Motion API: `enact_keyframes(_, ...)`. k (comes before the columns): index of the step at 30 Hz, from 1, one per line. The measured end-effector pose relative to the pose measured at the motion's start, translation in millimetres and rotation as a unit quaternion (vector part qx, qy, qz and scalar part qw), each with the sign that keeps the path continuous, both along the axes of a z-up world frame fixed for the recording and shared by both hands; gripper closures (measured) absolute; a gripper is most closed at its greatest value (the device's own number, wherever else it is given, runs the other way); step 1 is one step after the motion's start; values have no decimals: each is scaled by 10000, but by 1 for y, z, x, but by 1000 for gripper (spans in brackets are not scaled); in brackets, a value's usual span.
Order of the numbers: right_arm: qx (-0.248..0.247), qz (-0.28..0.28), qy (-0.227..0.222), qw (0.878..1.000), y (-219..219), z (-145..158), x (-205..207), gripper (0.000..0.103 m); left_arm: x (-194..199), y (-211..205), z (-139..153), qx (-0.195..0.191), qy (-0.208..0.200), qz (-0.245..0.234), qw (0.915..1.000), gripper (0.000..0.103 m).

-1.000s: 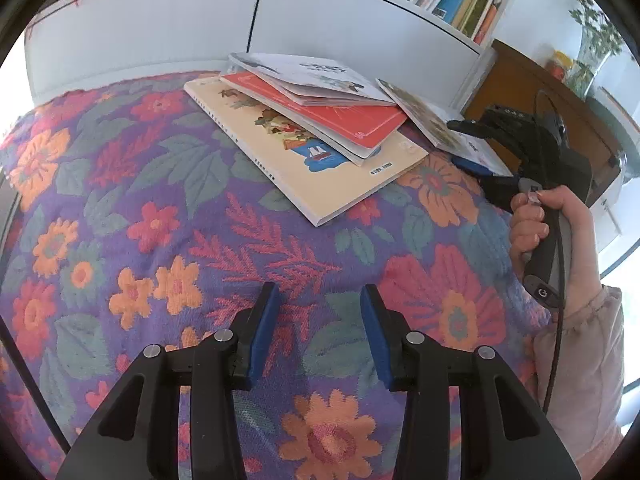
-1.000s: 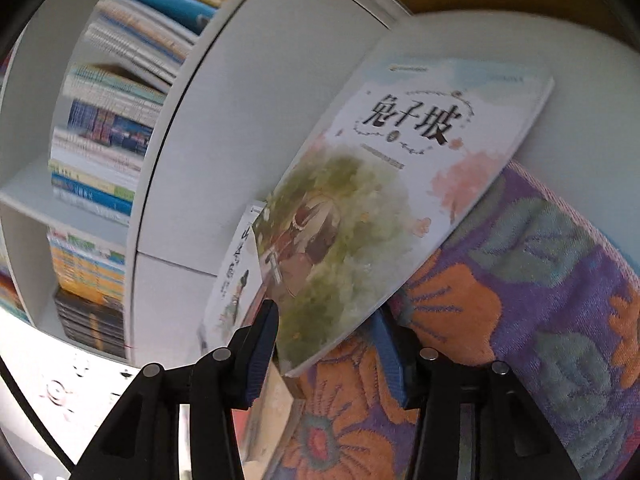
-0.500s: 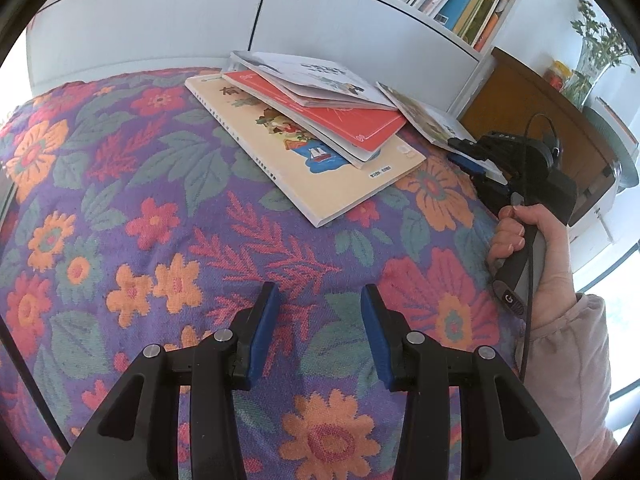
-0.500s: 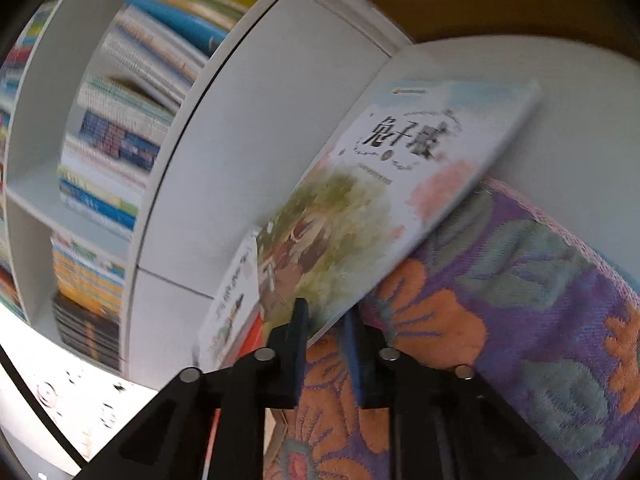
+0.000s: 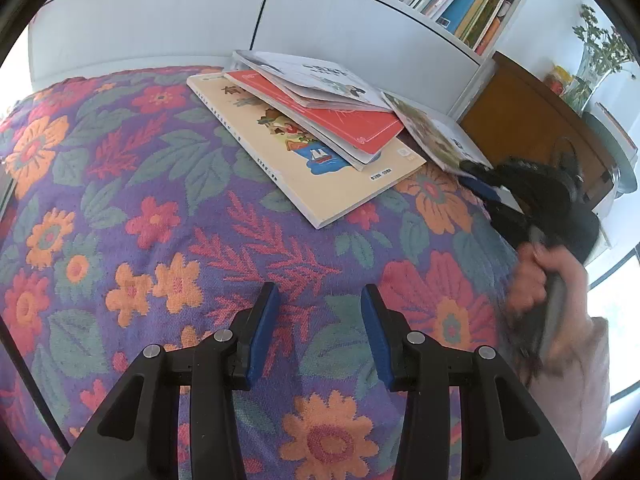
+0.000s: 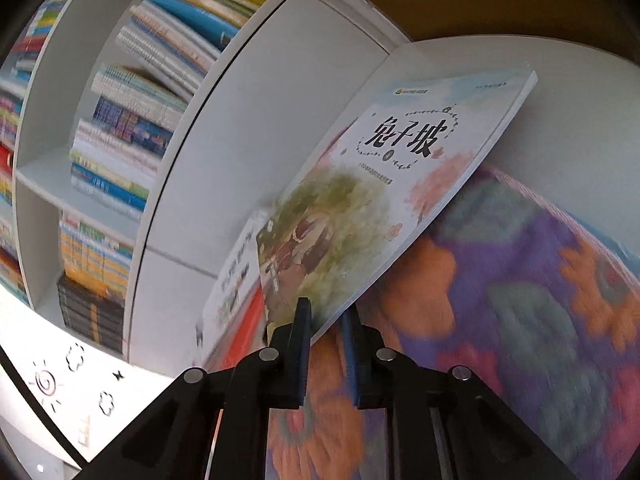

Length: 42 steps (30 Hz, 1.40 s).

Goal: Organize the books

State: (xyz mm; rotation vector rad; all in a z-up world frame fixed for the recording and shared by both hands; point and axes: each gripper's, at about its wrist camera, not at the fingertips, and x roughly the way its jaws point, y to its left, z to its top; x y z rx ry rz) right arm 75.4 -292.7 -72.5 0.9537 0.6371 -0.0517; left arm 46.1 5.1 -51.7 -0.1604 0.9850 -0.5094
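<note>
Left wrist view: the left gripper [image 5: 316, 332] hovers low over the near part of a bench covered with a flowered cloth [image 5: 120, 208], its jaws wide apart and holding nothing. Toward the far edge of the bench lies a loose pile of books: a large cream book [image 5: 320, 176] at the bottom, a red book [image 5: 344, 124] askew on it, and a white book [image 5: 316, 76] on top. None is squared up, so the tidying looks barely begun. At the far right corner, a thin picture book [image 5: 436, 136] is tilted up off the cloth, pinched at its corner by the right gripper [image 5: 480, 182], which the right hand [image 5: 536, 280] holds by its handle.

Right wrist view: the jaws are closed on the picture book's near corner, the cover slanting up and away, toward the shelves [image 6: 120, 140] of upright books behind the bench.
</note>
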Motion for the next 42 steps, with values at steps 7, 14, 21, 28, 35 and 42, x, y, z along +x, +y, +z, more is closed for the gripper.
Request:
enact_keyframes(7, -242, 743, 156, 9968, 31, 12, -51, 89, -3, -6, 2, 172, -56, 46, 9998, 63)
enact_keyframes(14, -503, 1978, 351, 9783, 80, 20, -120, 89, -4, 9, 10, 143, 165, 184, 9996, 63)
enact_keyframes(21, -987, 2446, 752, 9616, 85, 22, -186, 87, -5, 26, 16, -94, 209, -219, 9995, 61)
enact_keyframes(28, -1211, 1674, 972, 9736, 39, 20, -180, 86, 3, -22, 3, -156, 361, -898, 9952, 61)
enact_keyframes(35, -799, 1524, 1004, 9800, 31, 11, -159, 83, -20, -87, 9, 872, -73, -1887, 9781, 55)
enact_keyframes(42, -1221, 1711, 1032, 9722, 39, 20, -149, 81, -57, -69, 14, 856, 197, -2023, 9754, 50)
